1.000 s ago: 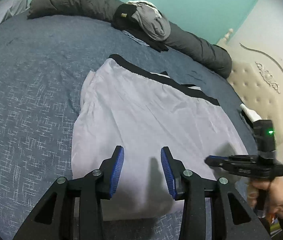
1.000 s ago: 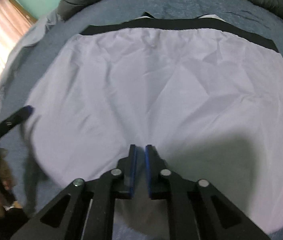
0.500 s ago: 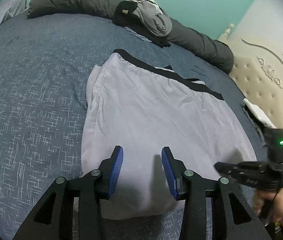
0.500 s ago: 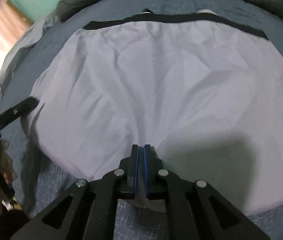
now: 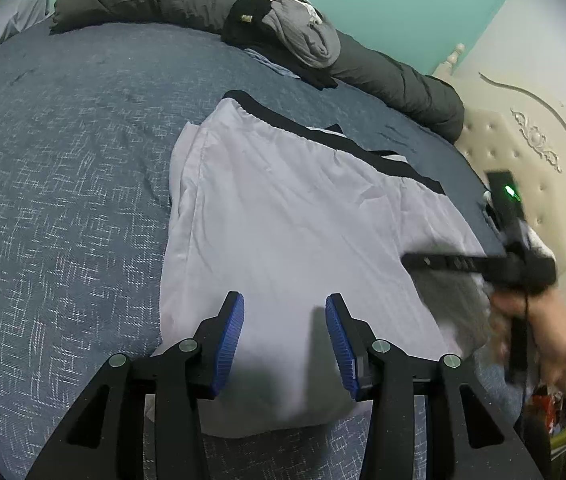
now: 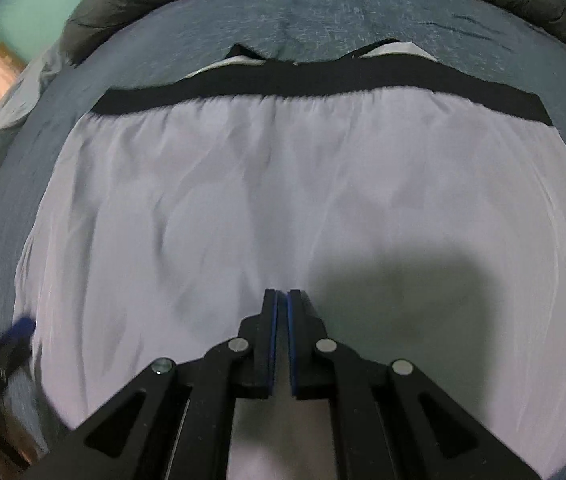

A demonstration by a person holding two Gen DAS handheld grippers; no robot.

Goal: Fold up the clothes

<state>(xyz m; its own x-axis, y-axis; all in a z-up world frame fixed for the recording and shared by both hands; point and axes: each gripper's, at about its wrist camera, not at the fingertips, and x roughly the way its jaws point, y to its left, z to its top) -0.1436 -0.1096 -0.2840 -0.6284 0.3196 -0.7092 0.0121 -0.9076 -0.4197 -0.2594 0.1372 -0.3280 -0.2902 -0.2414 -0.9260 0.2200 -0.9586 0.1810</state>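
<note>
Lavender-white shorts, black waistband on the far side from the fingers, lay flat on a blue woven bedspread. Left gripper: blue-padded fingers stood apart above the near hem, nothing between them. Right gripper: fingers together, no cloth between the pads, poised over the middle of the near hem; a hand held it. Beyond the waistband: grey rolled duvet, with a heap of dark and grey garments against it.
</note>
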